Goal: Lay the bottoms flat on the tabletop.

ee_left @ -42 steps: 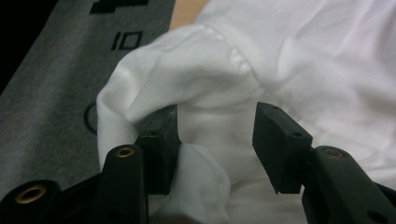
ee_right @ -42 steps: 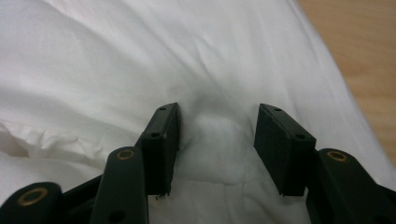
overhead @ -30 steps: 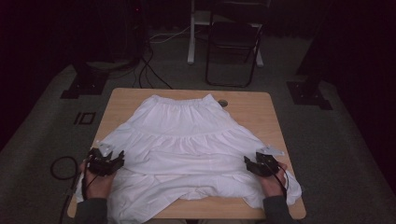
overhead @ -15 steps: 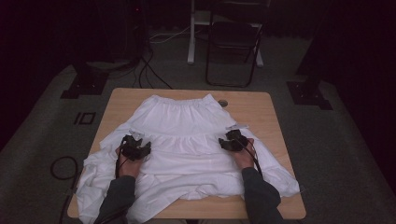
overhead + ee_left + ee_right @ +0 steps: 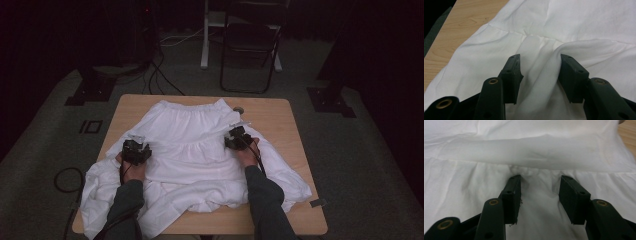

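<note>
I am looking down on a white tiered skirt (image 5: 192, 150) that is lying spread on the wooden table (image 5: 280, 120), its waistband toward the far edge and its hem hanging over the near edge. My left gripper (image 5: 136, 150) is resting on the left part of the skirt, near the middle seam. In the left gripper view its jaws are standing about half open and have just been closing; a raised fold of the fabric (image 5: 544, 75) is sitting between them and touching the right jaw, but it is not pinched. My right gripper (image 5: 236, 137) is resting on the right part of the skirt, its jaws also half open, with gathered cloth (image 5: 539, 185) between them.
</note>
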`<control>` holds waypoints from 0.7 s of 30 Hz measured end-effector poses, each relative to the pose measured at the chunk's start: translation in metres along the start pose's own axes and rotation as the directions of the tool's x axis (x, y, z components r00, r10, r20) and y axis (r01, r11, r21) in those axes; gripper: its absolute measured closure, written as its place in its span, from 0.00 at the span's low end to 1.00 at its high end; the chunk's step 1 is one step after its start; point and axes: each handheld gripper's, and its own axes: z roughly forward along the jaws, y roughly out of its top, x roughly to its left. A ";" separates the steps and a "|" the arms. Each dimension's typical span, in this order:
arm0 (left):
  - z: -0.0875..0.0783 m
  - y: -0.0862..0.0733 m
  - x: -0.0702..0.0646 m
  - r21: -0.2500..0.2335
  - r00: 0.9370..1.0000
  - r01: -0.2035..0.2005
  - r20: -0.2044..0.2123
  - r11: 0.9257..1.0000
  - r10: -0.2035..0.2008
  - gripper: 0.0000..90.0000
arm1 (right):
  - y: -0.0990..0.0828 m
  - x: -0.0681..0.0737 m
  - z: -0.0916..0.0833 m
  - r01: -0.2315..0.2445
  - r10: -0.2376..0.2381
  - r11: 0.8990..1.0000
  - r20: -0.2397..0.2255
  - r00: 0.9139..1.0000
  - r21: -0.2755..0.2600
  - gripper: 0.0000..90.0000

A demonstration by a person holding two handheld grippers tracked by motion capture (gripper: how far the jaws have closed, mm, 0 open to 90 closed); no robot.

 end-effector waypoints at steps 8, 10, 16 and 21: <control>0.009 0.014 -0.023 0.001 0.999 -0.037 0.039 0.999 0.037 0.70 | -0.019 -0.047 -0.013 -0.048 0.050 0.998 0.071 0.996 -0.033 0.59; 0.011 0.018 -0.035 -0.003 0.997 -0.067 0.046 0.998 0.067 0.71 | -0.025 -0.057 -0.017 -0.059 0.063 0.997 0.083 0.995 -0.046 0.59; 0.015 0.028 -0.069 -0.027 0.987 -0.127 0.092 0.992 0.129 0.71 | -0.045 -0.082 -0.032 -0.107 0.115 0.992 0.124 0.986 -0.070 0.59; 0.014 0.028 -0.085 -0.056 0.973 -0.202 0.099 0.978 0.207 0.71 | -0.062 -0.098 -0.043 -0.146 0.161 0.984 0.157 0.974 -0.102 0.59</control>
